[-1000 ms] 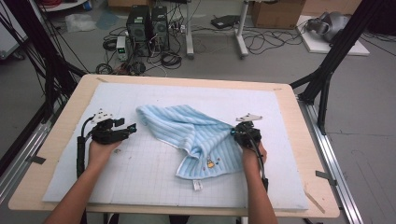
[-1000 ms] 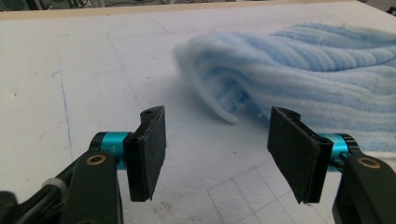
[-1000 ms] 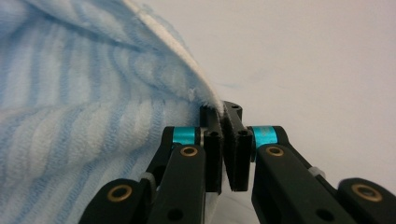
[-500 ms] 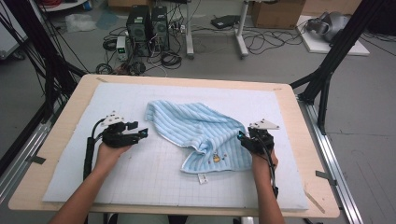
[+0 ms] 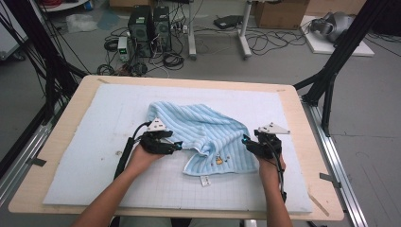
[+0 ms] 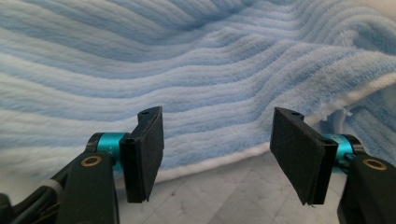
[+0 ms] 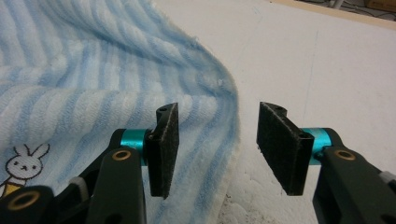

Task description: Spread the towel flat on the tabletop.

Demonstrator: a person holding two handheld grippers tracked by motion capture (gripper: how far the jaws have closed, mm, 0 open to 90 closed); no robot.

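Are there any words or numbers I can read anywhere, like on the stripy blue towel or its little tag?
No text can be read anywhere.
Light blue striped terry towel: it carries a small embroidered white rabbit picture, with no words.
Small white fabric tag at the towel's near edge: too small to read.
Black computer towers on the floor beyond the table: any labels are too small and blurred.
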